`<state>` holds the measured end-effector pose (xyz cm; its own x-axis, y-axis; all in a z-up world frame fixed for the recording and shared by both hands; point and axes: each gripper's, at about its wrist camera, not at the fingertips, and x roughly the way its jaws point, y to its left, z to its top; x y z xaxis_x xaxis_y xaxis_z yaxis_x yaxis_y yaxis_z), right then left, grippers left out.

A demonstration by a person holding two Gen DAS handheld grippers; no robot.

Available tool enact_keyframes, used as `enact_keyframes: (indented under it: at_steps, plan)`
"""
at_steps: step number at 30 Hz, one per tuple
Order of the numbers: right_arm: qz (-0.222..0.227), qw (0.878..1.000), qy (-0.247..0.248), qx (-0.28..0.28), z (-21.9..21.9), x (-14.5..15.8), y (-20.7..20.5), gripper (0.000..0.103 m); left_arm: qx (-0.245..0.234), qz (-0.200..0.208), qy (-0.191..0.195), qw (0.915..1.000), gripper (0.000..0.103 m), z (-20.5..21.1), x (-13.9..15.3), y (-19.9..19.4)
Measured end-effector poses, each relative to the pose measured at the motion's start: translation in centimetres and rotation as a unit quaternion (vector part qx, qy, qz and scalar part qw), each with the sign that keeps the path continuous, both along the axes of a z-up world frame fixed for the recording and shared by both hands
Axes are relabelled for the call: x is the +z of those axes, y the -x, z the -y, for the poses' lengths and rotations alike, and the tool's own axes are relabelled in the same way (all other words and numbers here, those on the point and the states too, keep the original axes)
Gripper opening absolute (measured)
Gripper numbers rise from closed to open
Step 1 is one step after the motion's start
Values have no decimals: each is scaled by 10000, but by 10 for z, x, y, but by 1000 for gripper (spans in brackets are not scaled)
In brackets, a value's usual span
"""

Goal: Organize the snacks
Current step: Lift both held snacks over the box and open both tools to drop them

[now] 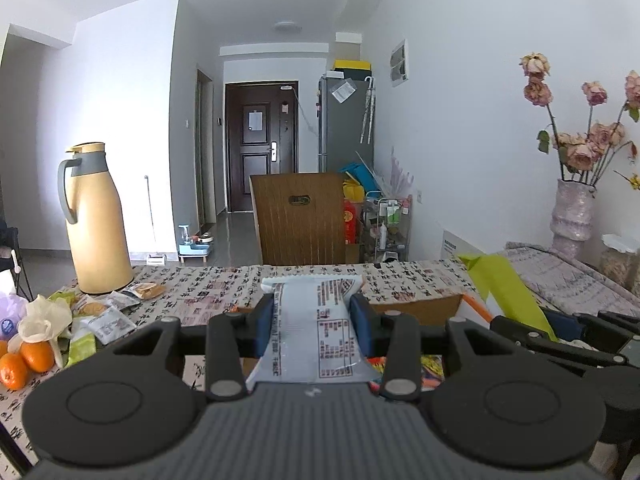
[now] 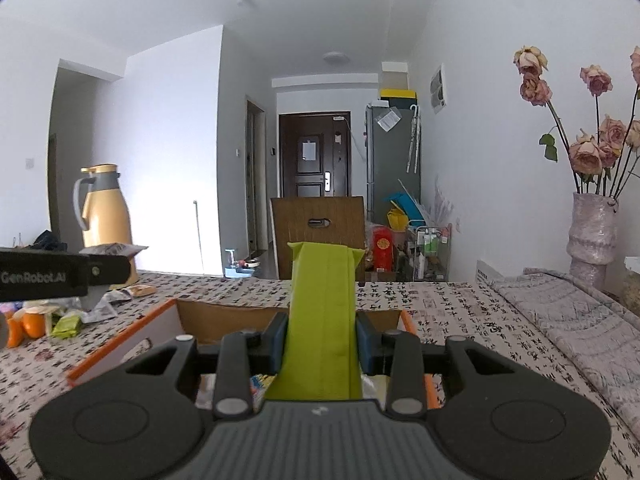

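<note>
1. Left gripper (image 1: 313, 322) pinches a grey-white snack packet (image 1: 316, 328) across its middle, held above the box (image 2: 132, 344).
2. Right gripper (image 2: 322, 344) pinches a green snack packet (image 2: 322, 320) over the open box.
3. Only the left view shows the loose snack pile (image 1: 100, 312) and oranges (image 1: 24, 360) clearly, at the table's left edge.
4. Table (image 2: 460, 312) beyond the box lies bare.
5. "GenRobot.AI" reads on the left gripper's side; packet print illegible.

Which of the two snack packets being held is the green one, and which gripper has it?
The plain lime-green packet, clamped in the right gripper above the cardboard box. The left gripper holds a grey-white packet with printed text instead.
</note>
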<state>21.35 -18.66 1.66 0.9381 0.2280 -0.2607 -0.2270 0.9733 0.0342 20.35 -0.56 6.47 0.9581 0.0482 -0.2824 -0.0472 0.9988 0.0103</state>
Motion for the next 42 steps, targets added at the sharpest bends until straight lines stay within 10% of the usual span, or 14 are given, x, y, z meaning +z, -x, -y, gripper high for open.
enact_keyframes:
  at_steps: [18, 25, 33, 42]
  plan:
    - [-588, 9982, -60, -134, 0, -32, -40, 35, 108, -519, 45, 9986, 44, -6, -37, -36]
    - [-665, 9976, -49, -202, 2, -36, -40, 38, 233, -479, 96, 9985, 86, -9, -37, -33]
    - [-651, 9974, -63, -290, 3, -36, -35, 102, 353, -400, 151, 9985, 103, -11, -33, -26]
    - [-676, 9971, -156, -311, 7, -36, -36, 103, 505, -605, 347, 9963, 103, -19, -36, -32]
